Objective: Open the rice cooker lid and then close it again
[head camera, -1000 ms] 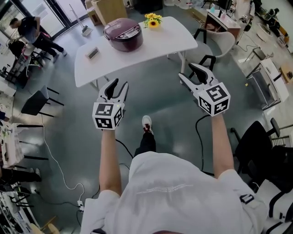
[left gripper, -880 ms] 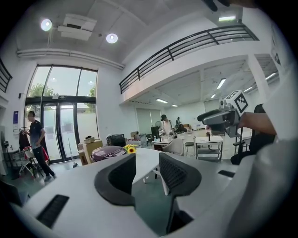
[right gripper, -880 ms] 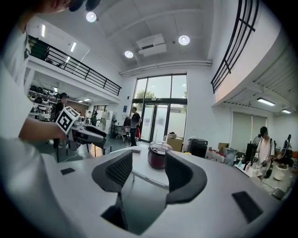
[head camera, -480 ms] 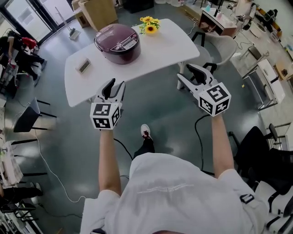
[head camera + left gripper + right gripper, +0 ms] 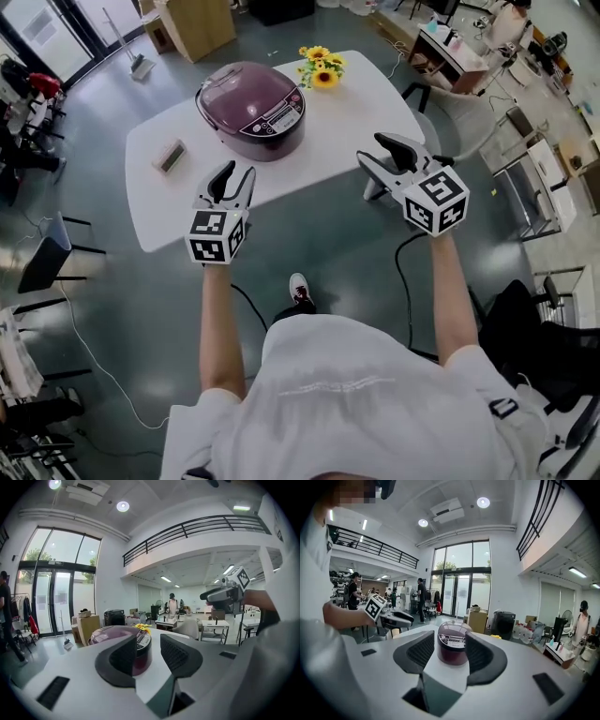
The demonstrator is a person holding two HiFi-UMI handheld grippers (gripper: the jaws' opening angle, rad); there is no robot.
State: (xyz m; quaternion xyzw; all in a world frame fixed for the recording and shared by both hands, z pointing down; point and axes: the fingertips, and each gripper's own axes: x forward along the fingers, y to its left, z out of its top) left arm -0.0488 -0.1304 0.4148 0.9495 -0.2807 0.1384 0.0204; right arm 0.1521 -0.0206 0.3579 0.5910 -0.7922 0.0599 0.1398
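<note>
Bright, even indoor light from round ceiling lamps (image 5: 123,506) and tall glass doors (image 5: 459,595), soft shadows, mild sheen on floor (image 5: 141,309); both gripper views fisheye-warped with black corners, near fingers (image 5: 417,656) soft, head view sharp but bent at edges.

The person wears a white short-sleeved T-shirt (image 5: 347,394), dark trousers (image 5: 296,306) and a white shoe (image 5: 299,288) with a touch of red. The left gripper (image 5: 234,174) and the right gripper (image 5: 371,148) each have a pale grey body, black ribbed jaw pads and, at the near end, a cube (image 5: 216,236) faced with black-and-white square markers. A black cable (image 5: 401,272) trails below the right one.
</note>
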